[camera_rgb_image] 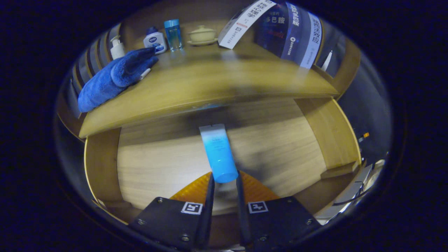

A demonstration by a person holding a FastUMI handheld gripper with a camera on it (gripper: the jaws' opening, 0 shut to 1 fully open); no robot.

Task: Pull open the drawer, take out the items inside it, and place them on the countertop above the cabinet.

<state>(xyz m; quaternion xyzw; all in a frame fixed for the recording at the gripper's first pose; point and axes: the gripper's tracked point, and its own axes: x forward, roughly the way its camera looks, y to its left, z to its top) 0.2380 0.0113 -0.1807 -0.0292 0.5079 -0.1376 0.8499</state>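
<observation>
A blue and white tube [218, 152] stands out ahead of my gripper [224, 179], cap end held between the two fingers, which are shut on it. The tube hangs over the open wooden drawer [157, 164], whose pale bottom shows below it. Beyond and above the drawer runs the wooden countertop [210, 87]. On its left lies a rolled blue towel [113, 77].
At the back of the countertop stand a white pump bottle [117, 47], a small white lotion bottle [155, 41], a clear blue bottle [173, 33] and a lidded beige bowl [202, 35]. Books [290, 31] lean at the back right. The drawer's side walls rise left and right.
</observation>
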